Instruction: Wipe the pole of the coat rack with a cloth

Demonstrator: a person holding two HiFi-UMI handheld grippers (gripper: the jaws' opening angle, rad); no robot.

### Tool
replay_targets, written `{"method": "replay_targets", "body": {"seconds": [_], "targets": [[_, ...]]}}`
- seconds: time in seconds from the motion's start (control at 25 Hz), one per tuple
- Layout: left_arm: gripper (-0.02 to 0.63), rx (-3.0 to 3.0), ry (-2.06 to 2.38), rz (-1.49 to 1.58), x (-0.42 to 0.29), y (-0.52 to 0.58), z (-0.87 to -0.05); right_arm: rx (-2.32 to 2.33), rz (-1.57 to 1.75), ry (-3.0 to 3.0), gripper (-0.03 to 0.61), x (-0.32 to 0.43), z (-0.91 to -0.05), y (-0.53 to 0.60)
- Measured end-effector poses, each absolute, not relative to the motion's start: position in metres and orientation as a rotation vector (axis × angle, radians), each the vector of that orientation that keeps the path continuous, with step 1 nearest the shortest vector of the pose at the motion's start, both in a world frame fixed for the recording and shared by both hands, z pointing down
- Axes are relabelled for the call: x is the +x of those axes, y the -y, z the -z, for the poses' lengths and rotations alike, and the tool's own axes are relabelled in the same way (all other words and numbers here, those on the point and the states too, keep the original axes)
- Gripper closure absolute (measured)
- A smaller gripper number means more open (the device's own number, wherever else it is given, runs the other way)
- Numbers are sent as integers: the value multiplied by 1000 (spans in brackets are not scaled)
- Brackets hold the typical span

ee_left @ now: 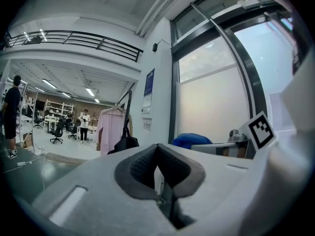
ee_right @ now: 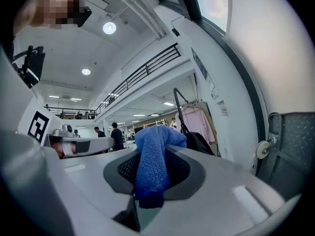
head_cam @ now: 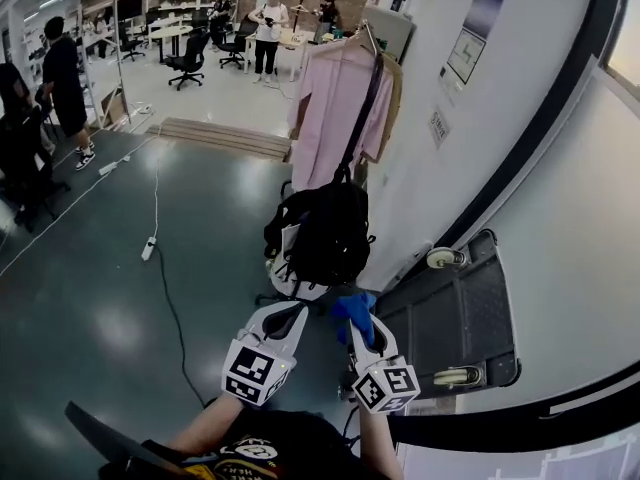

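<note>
The right gripper is clamping a blue cloth while the left gripper, jaws pressed together on nothing, is hovering beside it, near a black bag.

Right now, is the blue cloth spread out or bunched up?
Bunched up. The blue cloth is a crumpled wad pinched between the jaws of the right gripper, its top bulging above them rather than lying flat.

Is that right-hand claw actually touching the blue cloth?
Touching. The right gripper view shows the right gripper shut on the blue cloth, which is pinched between its jaws.
</note>
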State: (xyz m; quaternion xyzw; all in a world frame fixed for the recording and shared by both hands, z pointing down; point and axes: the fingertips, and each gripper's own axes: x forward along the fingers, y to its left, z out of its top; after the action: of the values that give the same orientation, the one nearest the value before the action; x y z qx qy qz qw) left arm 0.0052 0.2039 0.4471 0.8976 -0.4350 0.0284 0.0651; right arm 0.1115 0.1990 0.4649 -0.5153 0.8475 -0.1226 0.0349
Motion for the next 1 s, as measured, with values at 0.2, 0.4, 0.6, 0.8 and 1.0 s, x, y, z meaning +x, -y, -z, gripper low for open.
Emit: {"method": "replay_targets", "body": {"seconds": [0.2, 0.4, 0.6, 0.8, 1.0], "targets": [[609, 2728, 1290, -104, -11, -143, -450, -1588, 385, -2615, 495, 90, -467, -146], [609, 2706, 1299, -69, -16, -86, -445, -1574, 382, -2629, 495, 86, -466, -71], [609, 2762, 1354, -19, -5, -9, -417, -1543, 181, -2608, 495, 106, -412, 28], [609, 2799, 1424, 11, 13, 71, -391, -1490, -41, -2625, 494, 121, -331, 131], [609, 2797, 1466, 37, 26, 131, -381, -1434, -306, -2603, 494, 120, -228, 213]]}}
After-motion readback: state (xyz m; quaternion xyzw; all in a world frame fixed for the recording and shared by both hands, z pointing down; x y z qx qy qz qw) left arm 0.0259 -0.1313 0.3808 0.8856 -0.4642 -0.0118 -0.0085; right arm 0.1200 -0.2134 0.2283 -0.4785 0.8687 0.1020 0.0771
